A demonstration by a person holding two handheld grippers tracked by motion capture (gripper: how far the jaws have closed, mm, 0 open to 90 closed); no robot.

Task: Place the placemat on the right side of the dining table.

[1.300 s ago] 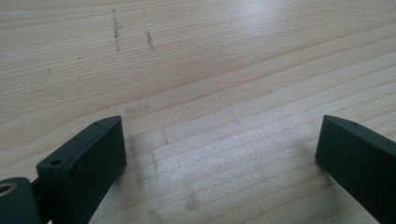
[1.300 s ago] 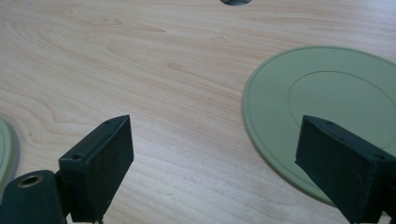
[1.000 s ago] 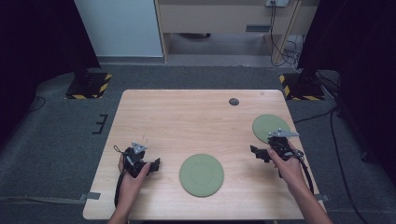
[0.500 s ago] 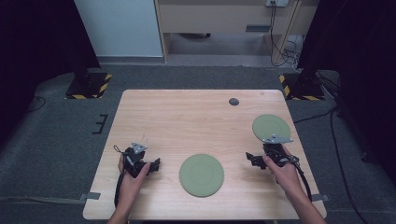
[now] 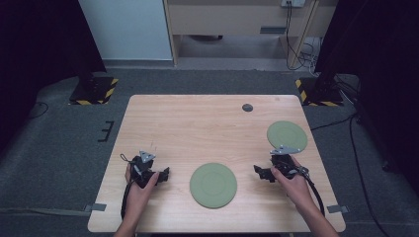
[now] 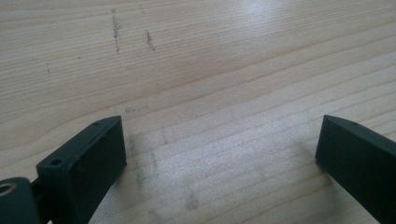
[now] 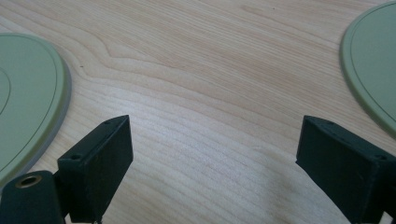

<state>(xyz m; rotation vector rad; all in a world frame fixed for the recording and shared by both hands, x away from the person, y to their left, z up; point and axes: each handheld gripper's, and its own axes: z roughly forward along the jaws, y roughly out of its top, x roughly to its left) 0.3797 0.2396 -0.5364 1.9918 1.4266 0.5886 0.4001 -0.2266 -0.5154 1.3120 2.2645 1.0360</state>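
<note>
Two flat green plates lie on the wooden table (image 5: pixel 197 123): one at the front middle (image 5: pixel 213 184), one at the right (image 5: pixel 287 136). My right gripper (image 5: pixel 280 166) rests low between them, just in front of the right plate and clear of it. In the right gripper view it (image 7: pixel 212 140) stands open over bare wood, with the middle plate (image 7: pixel 23 102) at the left edge and the right plate (image 7: pixel 373 60) at the right edge. My left gripper (image 5: pixel 146 167) sits left of the middle plate; in its own view it (image 6: pixel 222 140) is open over bare wood.
A small dark round disc (image 5: pixel 247 107) lies near the table's far edge. Faint scratch marks (image 6: pixel 116 32) show on the wood ahead of the left gripper. Grey carpet (image 5: pixel 64 143) surrounds the table, and dark stands with striped bases (image 5: pixel 94 91) are at the far corners.
My right gripper has slid a little toward the front edge and to the left, off the near rim of the right plate. The left gripper has stayed put.
</note>
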